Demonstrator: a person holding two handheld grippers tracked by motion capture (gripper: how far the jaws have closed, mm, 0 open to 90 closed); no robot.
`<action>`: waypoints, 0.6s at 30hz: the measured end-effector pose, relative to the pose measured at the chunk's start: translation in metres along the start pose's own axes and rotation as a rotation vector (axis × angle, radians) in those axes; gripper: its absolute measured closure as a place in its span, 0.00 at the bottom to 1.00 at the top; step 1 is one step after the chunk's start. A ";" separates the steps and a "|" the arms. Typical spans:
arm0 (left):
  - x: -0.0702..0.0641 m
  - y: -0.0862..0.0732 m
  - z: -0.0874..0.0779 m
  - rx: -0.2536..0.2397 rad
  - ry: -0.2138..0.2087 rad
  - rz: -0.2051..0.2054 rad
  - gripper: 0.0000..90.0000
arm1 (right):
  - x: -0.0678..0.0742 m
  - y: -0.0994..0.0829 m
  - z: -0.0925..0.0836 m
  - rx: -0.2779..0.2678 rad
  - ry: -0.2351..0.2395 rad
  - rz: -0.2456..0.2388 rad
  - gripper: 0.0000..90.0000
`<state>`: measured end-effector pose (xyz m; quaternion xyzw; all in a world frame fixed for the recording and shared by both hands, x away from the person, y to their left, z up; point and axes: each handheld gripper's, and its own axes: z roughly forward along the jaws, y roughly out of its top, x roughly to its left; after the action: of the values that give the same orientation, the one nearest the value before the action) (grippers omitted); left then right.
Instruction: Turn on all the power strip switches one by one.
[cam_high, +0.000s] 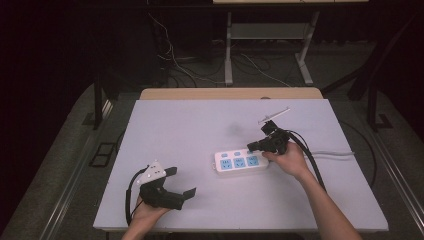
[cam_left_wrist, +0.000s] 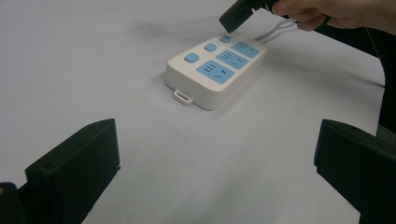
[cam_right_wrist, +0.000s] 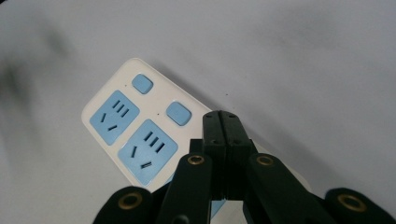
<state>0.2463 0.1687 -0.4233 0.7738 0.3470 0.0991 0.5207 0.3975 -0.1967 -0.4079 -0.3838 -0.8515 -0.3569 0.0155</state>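
Right gripper over power strip switch

White plastic power strip with blue sockets and blue buttons (cam_high: 241, 162) lies mid-desk (cam_high: 200, 130), cable trailing right. Right gripper (cam_high: 251, 146) jaws pressed together, empty, tips poised over the rightmost button; press looks imminent, not confirmed. Left gripper (cam_high: 181, 181) rests near the front edge, jaws wide apart, empty.

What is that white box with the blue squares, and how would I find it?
Look at the white table, right of its middle, by the person's right hand. There lies a power strip: a flat white block with three blue sockets, a small blue button beside each, and a pale cable running off to the right.
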 end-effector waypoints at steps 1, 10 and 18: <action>0.000 0.000 0.000 0.000 0.000 0.000 0.00 | 0.000 0.000 0.001 0.003 -0.004 0.000 1.00; 0.000 0.000 0.000 0.000 0.000 0.000 0.00 | -0.001 -0.002 0.005 0.026 -0.010 0.000 1.00; -0.001 0.000 0.000 0.003 -0.003 0.005 0.00 | 0.000 -0.002 0.006 0.037 -0.012 -0.026 1.00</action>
<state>0.2459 0.1680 -0.4232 0.7755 0.3446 0.0987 0.5197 0.3974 -0.1945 -0.4135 -0.3744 -0.8630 -0.3388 0.0128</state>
